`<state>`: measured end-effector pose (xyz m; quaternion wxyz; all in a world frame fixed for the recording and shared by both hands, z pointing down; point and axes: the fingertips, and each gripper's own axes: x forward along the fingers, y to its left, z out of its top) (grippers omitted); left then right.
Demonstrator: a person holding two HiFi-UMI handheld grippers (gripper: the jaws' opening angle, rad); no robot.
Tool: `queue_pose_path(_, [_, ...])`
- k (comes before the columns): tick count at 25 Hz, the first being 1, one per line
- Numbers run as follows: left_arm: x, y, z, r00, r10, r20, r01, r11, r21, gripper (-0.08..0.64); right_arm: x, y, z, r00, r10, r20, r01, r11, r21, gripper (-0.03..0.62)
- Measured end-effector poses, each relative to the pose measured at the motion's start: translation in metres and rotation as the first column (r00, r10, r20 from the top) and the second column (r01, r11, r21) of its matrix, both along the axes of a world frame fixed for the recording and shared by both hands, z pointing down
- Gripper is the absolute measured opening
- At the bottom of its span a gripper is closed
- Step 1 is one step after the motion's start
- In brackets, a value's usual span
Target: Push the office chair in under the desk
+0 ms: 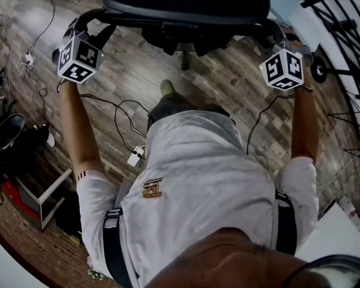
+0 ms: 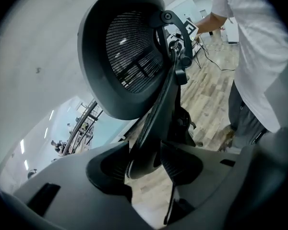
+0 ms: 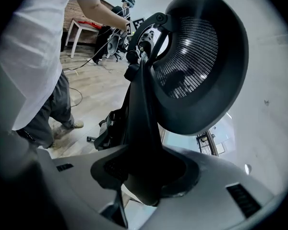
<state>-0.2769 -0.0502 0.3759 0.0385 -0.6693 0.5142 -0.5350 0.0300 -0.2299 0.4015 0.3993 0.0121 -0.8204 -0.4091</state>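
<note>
Office chair [image 1: 186,8]: black, headrest of fine ribbed mesh.
Marker cubes [image 1: 79,57]: white faces, black square patterns.
Floor [image 1: 228,77]: streaked grey-brown wood planks.
Shirt [image 1: 198,179]: white, small gold emblem, lower centre of frame.
Straps [image 1: 111,245]: black.
Trousers [image 1: 168,107]: dark grey.
Cables [image 1: 123,116]: black, left of centre.

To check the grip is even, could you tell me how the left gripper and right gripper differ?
The left gripper clamps the left side of the office chair; the right gripper clamps its right side. Floor shows between the left gripper's jaws beside the chair frame, while the frame fills the right gripper's jaws. Both are shut on the chair.
</note>
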Motion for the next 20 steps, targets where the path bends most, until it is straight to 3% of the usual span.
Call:
queue_pose_path(7, [-0.08, -0.034, 0.0, 0.995, 0.095, 0.009, -0.095, 0.995, -0.006, 0.218, -0.065, -0.004, 0.001, 0.996, 0.091, 0.002, -0.091, 0.996, -0.004, 0.172])
queue_pose_path(20, [-0.176, -0.093, 0.002, 0.982, 0.186, 0.011, -0.186, 0.982, -0.004, 0.219, -0.15, -0.035, 0.007, 0.983, 0.185, -0.006, -0.185, 0.983, -0.011, 0.172])
